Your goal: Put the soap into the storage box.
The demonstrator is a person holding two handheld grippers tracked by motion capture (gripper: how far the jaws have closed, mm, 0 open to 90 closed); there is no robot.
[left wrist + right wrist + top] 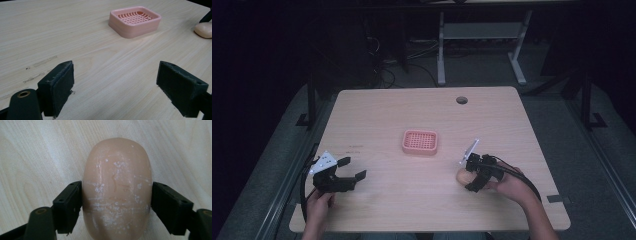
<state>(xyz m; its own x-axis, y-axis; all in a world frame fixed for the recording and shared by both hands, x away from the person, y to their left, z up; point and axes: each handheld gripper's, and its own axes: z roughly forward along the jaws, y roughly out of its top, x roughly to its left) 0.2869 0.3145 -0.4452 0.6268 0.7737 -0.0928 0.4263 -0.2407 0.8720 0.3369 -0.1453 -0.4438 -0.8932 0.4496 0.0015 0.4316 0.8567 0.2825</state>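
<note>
A peach oval bar of soap (117, 192) lies on the wooden table (377, 110), dusted with white flecks. My right gripper (117, 205) straddles it, both black pads against its sides. From above, the same soap (460, 176) sits at the right front under the right gripper (467, 177). A pink slotted soap dish (407, 142) stands empty mid-table, left of and beyond the soap. My left gripper (352, 168) rests near the front left with jaws wide apart and nothing between them (116, 82); past them I see the dish (135, 29) and the soap (204, 30).
A round cable hole (461, 100) sits near the table's far edge. Beyond the table, a white desk frame (441, 45) and cables lie on the dark floor. Bare wood stretches between the two grippers and around the dish.
</note>
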